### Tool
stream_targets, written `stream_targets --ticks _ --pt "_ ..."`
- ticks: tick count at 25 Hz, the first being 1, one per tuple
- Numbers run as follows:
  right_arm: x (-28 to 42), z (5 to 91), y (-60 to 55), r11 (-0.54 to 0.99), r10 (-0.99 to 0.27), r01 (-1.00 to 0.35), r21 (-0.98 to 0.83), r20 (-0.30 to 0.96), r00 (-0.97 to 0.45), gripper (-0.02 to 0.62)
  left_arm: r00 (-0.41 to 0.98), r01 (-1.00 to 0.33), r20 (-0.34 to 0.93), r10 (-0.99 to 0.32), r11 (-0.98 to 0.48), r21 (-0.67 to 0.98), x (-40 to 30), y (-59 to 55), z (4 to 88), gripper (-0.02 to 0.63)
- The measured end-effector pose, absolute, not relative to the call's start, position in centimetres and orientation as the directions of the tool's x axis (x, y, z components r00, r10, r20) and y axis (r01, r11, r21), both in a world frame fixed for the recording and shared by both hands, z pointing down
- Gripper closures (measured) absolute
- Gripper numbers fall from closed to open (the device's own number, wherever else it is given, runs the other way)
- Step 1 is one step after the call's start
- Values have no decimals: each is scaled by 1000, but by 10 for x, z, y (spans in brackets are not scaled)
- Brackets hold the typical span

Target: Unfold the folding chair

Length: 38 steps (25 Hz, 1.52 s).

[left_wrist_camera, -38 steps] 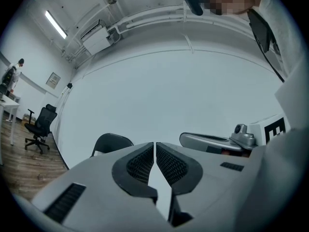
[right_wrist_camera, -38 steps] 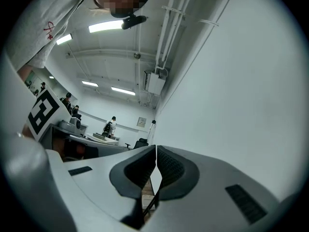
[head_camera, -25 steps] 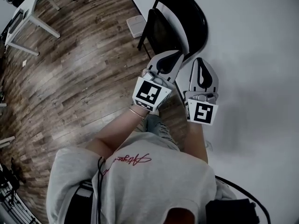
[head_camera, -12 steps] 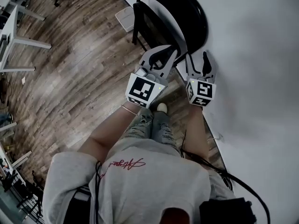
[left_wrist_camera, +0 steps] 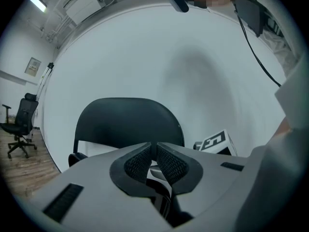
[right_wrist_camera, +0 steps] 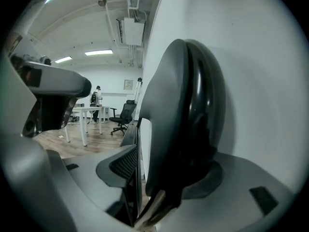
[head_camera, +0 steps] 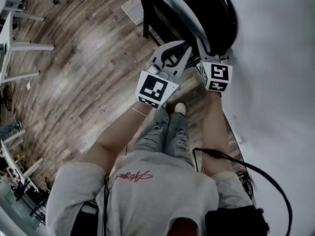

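1. Head view: The folding chair (head_camera: 197,9) is not open yet. It is folded flat and leans on the white wall (head_camera: 275,58), with its legs on the wood floor (head_camera: 74,58). My left hand-held gripper (head_camera: 179,50) and my right hand-held gripper (head_camera: 211,53) are both up at the chair's near edge.

2. Left gripper view: The left hand-held gripper (left_wrist_camera: 155,151) has its jaws pressed together, with nothing between them. The chair's round black back (left_wrist_camera: 128,122) is just past them.

3. Right gripper view: The jaws of the right hand-held gripper (right_wrist_camera: 169,173) have just been opening and now stand spread wide. The chair's folded edge (right_wrist_camera: 183,105) is right between them. I do not see the pads squeezing it, so it is not pinched yet.

4. What could go wrong:
   - The chair only leans on the wall, so I think a push from the closed left one could make it slide and tip over.
   - The edge looks smooth and round. If the right one bites only a little of it, it may slip off when I pull the seat down.
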State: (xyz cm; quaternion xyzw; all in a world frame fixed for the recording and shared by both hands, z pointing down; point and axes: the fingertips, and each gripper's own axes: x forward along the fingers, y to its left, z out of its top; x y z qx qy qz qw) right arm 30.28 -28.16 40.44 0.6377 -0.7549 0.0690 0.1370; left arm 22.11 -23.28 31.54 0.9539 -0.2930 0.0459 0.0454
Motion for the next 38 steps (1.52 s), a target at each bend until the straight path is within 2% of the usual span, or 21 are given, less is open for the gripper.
stream_targets --ticks 5,7,8,9,11,12,16,20,24,31,34,38 --pt "313 423 -279 153 -978 -987 -51 134 -159 342 821 -566 133 -556 -823 53 217 -246 337 580" --pt "313 424 -283 181 -975 -983 -34 120 -184 344 825 -556 152 -545 -830 40 215 -248 351 580" --pt "312 425 -285 203 -969 -979 -20 139 -204 379 825 -553 164 -540 -833 37 214 -249 358 580" --pt "310 427 -286 222 -962 -975 -16 161 -222 511 823 -553 177 -539 -832 38 213 -252 365 580" --pt "309 428 -286 217 -958 -976 -31 186 -219 562 807 -575 203 -554 -816 59 213 -263 377 574" --pt "310 429 -286 200 -960 -979 -36 194 -203 566 790 -600 221 -572 -796 83 213 -271 384 552" --pt "313 432 -286 172 -963 -984 -43 203 -177 577 689 -719 327 -647 -665 202 216 -299 419 392" --pt "313 433 -285 167 -963 -985 -42 209 -172 577 598 -798 403 -693 -562 219 229 -318 427 340" --pt "314 435 -287 152 -962 -988 -40 222 -157 577 459 -889 545 -702 -361 283 221 -344 440 294" --pt "314 436 -286 137 -954 -990 -36 263 -141 577 278 -960 719 -637 -154 234 236 -354 463 282" --pt "312 433 -288 147 -951 -989 -36 271 -151 577 313 -949 740 -595 -169 266 246 -360 471 282" --pt "313 429 -292 159 -951 -987 -34 262 -162 577 413 -908 762 -499 -155 390 258 -351 476 308"
